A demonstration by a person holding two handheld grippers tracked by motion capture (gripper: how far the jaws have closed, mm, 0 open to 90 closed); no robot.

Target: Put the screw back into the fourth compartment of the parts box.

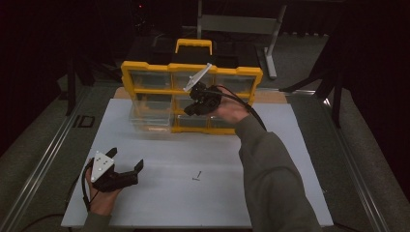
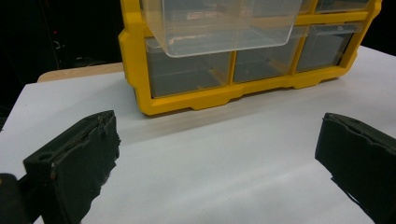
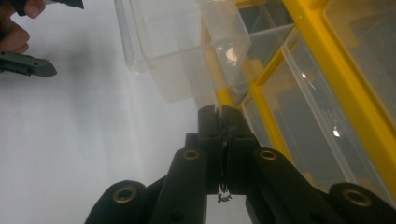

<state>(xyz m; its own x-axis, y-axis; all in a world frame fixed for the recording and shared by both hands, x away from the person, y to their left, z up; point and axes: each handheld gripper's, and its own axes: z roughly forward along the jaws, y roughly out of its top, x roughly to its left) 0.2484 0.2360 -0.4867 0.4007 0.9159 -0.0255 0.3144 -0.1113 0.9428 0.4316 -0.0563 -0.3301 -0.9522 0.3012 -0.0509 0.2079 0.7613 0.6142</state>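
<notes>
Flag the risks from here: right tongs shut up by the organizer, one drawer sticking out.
1. The right tongs are shut, with something small and dark between the pads. It could drop before reaching a drawer; what it is cannot be told.
2. The clear drawer juts far out of the yellow organizer; a bump could pull it free.
3. A small screw lies loose on the table and could be swept by the sleeve.

Glossy clear plastic drawer (image 2: pixel 219 28), yellow plastic organizer (image 1: pixel 126 72).
</notes>
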